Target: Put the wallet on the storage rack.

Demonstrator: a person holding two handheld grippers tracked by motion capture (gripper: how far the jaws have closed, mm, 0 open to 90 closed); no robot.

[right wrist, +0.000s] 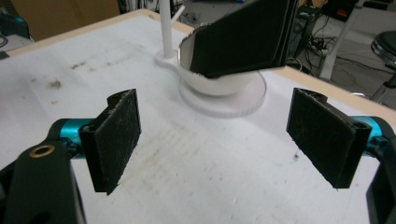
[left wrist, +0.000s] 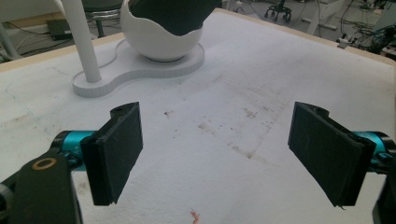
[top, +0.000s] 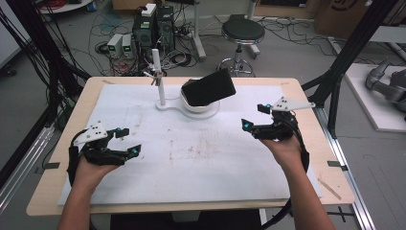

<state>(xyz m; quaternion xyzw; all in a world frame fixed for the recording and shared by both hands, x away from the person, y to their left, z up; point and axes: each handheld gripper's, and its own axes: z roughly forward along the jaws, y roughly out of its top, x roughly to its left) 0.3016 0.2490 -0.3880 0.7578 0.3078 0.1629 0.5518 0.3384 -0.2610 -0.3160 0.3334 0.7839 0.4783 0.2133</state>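
Note:
A black slab-like object (top: 209,87) leans tilted in a white bowl (top: 201,106) at the table's far middle; the slab (right wrist: 245,37) and the bowl (right wrist: 217,86) also show in the right gripper view. The bowl shares a white base with an upright white post (top: 160,86). My left gripper (top: 127,141) hovers open over the white mat at the near left, nothing between its pads (left wrist: 119,149). On the right side of the mat my right gripper (top: 256,117) stands open too, its pads (right wrist: 114,135) empty and facing the bowl.
A white mat (top: 191,148) with brown stains covers most of the wooden table (top: 72,124). Beyond the far edge stand computer boxes (top: 153,26), a round stool (top: 242,32) and floor cables. Black frame posts (top: 342,62) rise at the right.

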